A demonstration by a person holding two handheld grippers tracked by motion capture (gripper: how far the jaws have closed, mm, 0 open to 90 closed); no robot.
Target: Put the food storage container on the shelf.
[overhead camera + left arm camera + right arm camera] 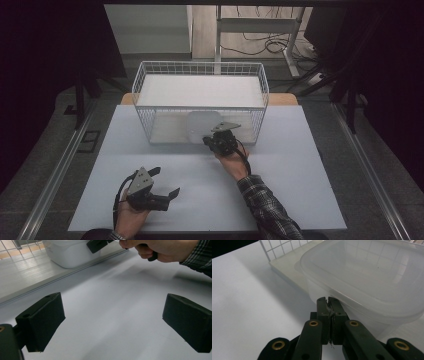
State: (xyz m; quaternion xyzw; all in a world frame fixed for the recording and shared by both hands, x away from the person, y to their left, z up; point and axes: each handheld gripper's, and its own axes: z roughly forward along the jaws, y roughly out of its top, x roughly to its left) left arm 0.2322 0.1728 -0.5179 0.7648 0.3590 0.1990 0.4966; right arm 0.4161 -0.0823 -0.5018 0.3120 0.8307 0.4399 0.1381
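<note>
My left tool [162, 182] rests low over the near left part of the white tabletop [290, 200], its jaws spread wide with nothing between them; in the left gripper view the two black pads [42, 320] stand far apart over bare white surface. Farther in and to the right, my right tool [207, 141] sits at the open front of the white wire basket [145, 85], which lies on the far half of the tabletop. In the right gripper view its jaws are pressed together, and the rim of the translucent plastic container [367, 277] appears to be pinched between their tips, though the exact contact is hard to make out. The container lies on the basket's pale floor at its front middle, its near edge reaching out toward the tabletop, just left of my right hand [235, 162] in the high view. In the left gripper view that hand and the closed tool show at the top, touching the container's side. My plaid sleeve [267, 207] runs down to the bottom right.
</note>
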